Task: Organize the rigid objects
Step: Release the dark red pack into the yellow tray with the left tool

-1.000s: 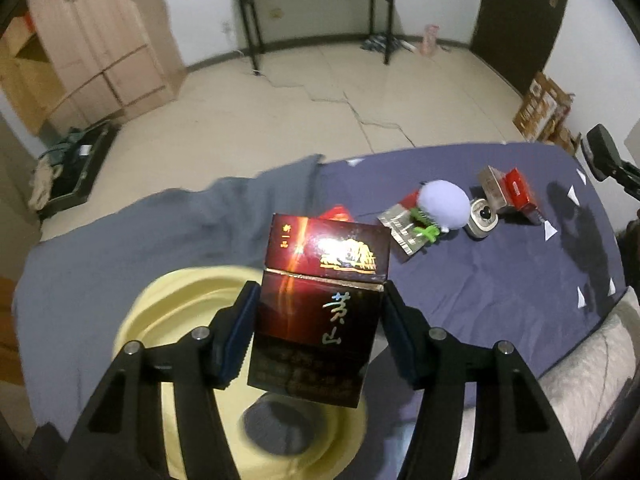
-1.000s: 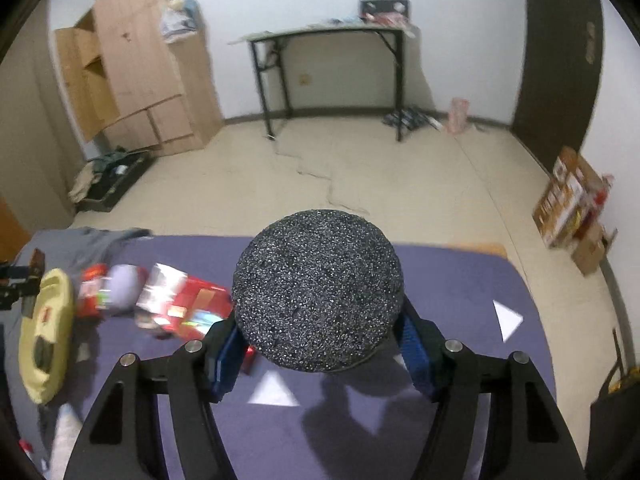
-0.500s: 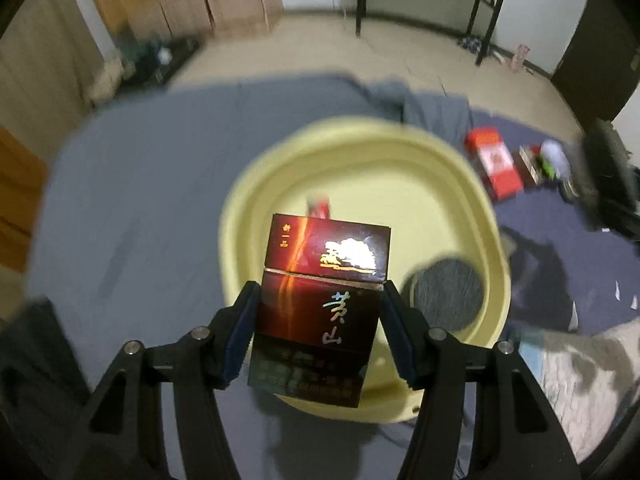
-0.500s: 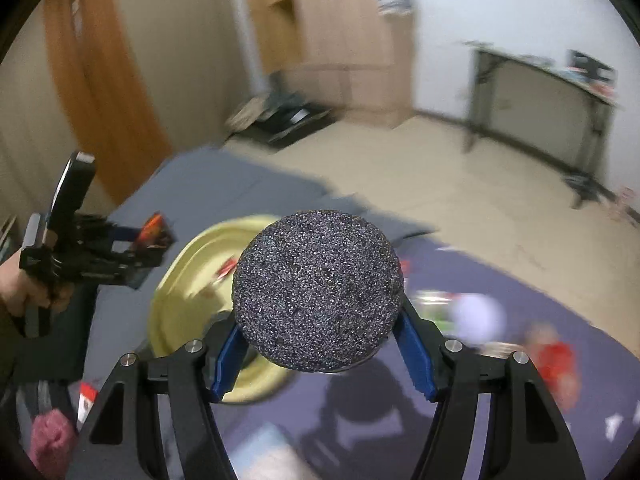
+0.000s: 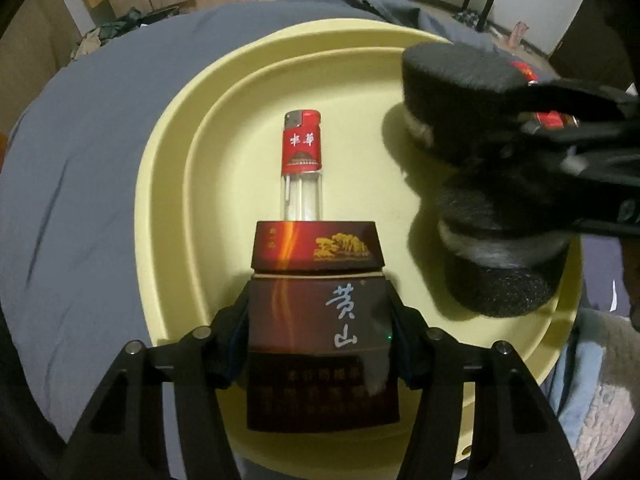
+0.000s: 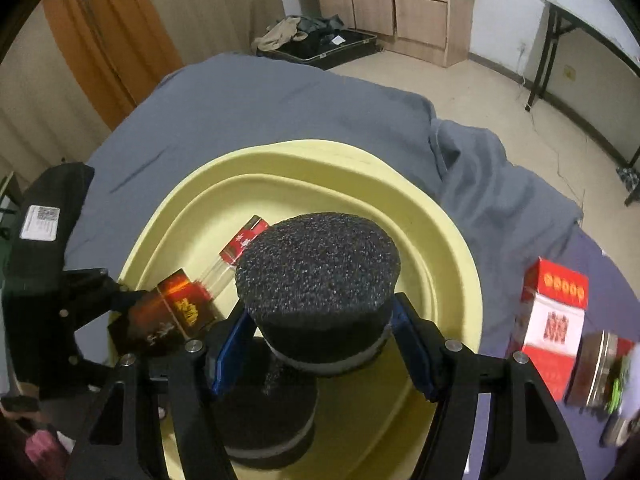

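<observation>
Pack (image 5: 320, 320): rigid carton, judged light and crushable, clamped across its narrow sides by the left tongs (image 5: 320, 344) above the tray (image 5: 168, 184). Puck (image 6: 320, 292): black, gritty, judged stiff, gripped at its waist by the right tongs (image 6: 320, 352) over a twin (image 6: 264, 428) in the tray

Home bedroom: grey-blue fabric bedspread (image 6: 248, 104), light wooden wardrobe cabinets (image 6: 400, 4), orange curtain (image 6: 108, 36), open black suitcase (image 6: 332, 46), beige tiled floor (image 6: 480, 92).
</observation>
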Available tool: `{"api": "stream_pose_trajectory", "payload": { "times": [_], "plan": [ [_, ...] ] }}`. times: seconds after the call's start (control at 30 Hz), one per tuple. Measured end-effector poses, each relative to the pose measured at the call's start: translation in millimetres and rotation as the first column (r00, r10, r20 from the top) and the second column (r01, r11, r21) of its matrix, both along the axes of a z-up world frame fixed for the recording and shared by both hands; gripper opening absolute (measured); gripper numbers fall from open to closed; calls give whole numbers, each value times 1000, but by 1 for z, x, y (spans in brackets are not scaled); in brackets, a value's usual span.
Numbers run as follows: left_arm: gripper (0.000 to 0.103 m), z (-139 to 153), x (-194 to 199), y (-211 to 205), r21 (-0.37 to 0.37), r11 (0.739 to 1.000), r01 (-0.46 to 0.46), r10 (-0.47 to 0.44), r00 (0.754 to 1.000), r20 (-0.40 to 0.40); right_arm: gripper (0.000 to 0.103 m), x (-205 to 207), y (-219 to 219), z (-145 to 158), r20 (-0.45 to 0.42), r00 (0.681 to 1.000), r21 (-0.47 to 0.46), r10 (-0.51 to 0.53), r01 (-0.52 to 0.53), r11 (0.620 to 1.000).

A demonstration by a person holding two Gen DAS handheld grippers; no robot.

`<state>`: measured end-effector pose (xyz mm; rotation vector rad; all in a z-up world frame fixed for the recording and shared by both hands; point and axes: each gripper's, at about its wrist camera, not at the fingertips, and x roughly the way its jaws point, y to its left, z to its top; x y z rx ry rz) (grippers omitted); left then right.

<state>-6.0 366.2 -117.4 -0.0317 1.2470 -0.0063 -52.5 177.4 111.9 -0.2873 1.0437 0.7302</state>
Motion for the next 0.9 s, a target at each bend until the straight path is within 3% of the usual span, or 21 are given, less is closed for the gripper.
{"api": "stream_pose_trajectory", "payload": {
  "times": [0.07,0.13,0.17,0.2,0.23,0.37,0.43,0.6,0.73,0.8,0.9],
  "plan": [
    [71,4,0,1,-44,999,5,-5,1000,6,68,3,10,-3,13,1000,-18,9,-9,1000],
    [87,12,-2,0,-43,999,7,-6,999,32,71,1,15,-8,-22,1000,-28,17,-17,999],
    [93,18,-4,-1,-31,999,16,-14,998,60,75,1,18,-11,-39,999,-27,18,-19,999],
    [102,24,-6,-3,-6,1000,20,-19,997,81,91,-1,18,-10,-43,999,-27,10,-11,1000],
    [103,31,-6,-3,19,1000,14,-15,995,97,103,-3,13,-5,-24,1000,-7,-13,12,1000],
    [103,69,1,-3,13,999,-35,32,986,161,102,-6,-35,33,5,989,143,-149,146,979],
    [103,91,9,-13,5,999,-40,38,980,193,103,-10,-84,58,29,972,185,-232,223,957],
    [103,135,36,-81,-50,998,39,-26,973,228,103,-13,-211,88,68,915,153,-398,385,910],
    [103,143,66,-144,-50,995,86,-72,969,236,103,-16,-319,85,69,836,88,-545,539,838],
    [103,138,85,-180,-65,988,138,-121,968,219,103,-19,-352,77,67,818,68,-571,567,821],
    [103,127,108,-228,-18,982,190,-183,960,211,102,-19,-390,55,-13,805,80,-593,592,802]
  ]
}}
